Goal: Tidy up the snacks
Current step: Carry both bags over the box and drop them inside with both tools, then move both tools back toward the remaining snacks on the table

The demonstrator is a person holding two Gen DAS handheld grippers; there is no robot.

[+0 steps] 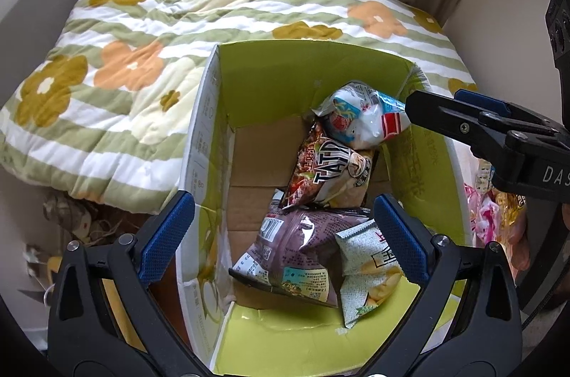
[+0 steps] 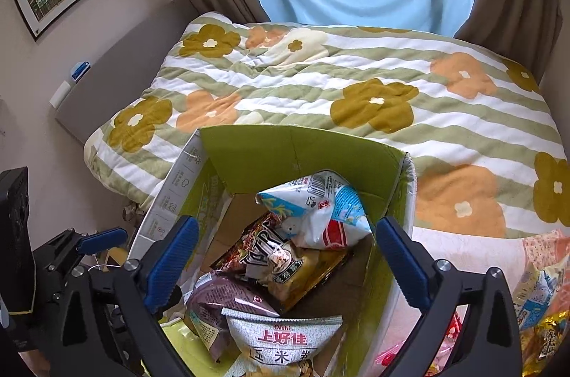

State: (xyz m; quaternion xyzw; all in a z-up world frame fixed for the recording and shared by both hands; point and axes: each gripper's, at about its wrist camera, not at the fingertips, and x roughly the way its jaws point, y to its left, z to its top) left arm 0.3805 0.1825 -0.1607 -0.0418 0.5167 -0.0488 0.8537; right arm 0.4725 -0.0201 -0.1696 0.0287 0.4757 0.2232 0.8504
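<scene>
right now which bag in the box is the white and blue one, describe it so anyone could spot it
Find the green-lined box in front of the flowered quilt. At its far end, against the back wall, the white and blue bag lies on top of the dark bag. It alone is mostly white, with a red patch.

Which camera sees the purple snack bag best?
The left wrist view: the purple snack bag lies mostly uncovered in the box. In the right wrist view, the white corn snack bag covers part of it.
</scene>
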